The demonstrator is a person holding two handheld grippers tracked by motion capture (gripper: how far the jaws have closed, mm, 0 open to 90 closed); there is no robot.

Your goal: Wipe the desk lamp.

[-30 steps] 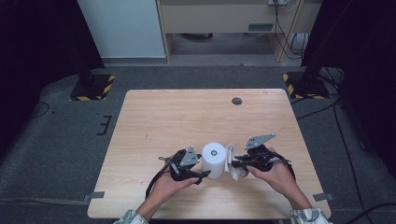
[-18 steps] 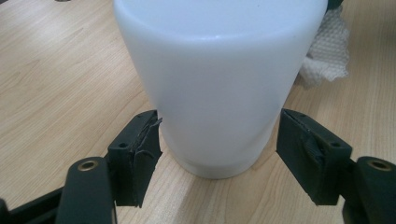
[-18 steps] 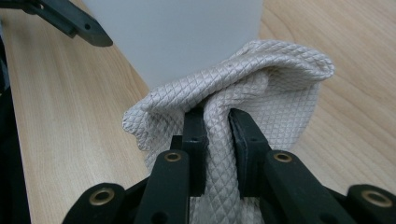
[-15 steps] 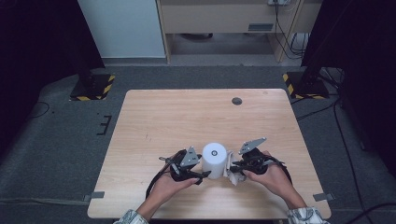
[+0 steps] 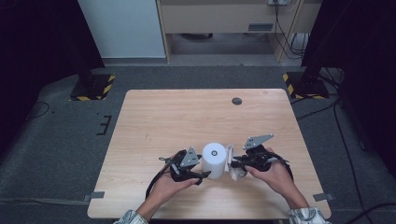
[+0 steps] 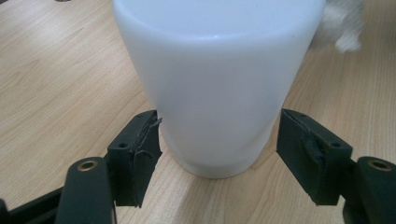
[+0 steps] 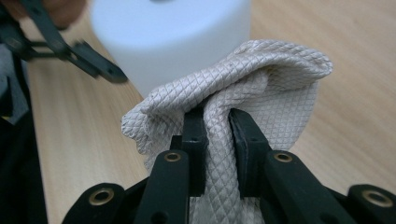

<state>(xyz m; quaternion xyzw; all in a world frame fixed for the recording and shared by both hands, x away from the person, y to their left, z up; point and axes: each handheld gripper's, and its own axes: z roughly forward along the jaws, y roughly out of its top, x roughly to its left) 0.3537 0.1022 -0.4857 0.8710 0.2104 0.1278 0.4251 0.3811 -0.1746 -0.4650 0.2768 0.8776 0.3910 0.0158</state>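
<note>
A white cup [image 5: 214, 158] stands near the front middle of the wooden table [image 5: 187, 116]. In the left gripper view my left gripper [image 6: 219, 140] has its two black pads against either side of the cup [image 6: 219, 84] just above its base. The left gripper [image 5: 203, 168] sits at the cup's left in the high view. My right gripper [image 7: 217, 121] is shut on a folded beige quilted cloth [image 7: 275, 84], which bulges up past the fingertips and lies against the cup's [image 7: 173, 32] side. The right gripper [image 5: 234, 163] and cloth [image 5: 236, 175] are at the cup's right.
A small dark round disc [image 5: 236, 101] lies near the table's far edge. On the floor behind the table stand two stands with yellow-and-black striped bases [image 5: 93, 88] [image 5: 303, 86], and a cabinet [image 5: 219, 18] lies beyond.
The right gripper with the cloth has shifted slightly against the cup's right side. The left gripper and the cup have stayed where they were.
</note>
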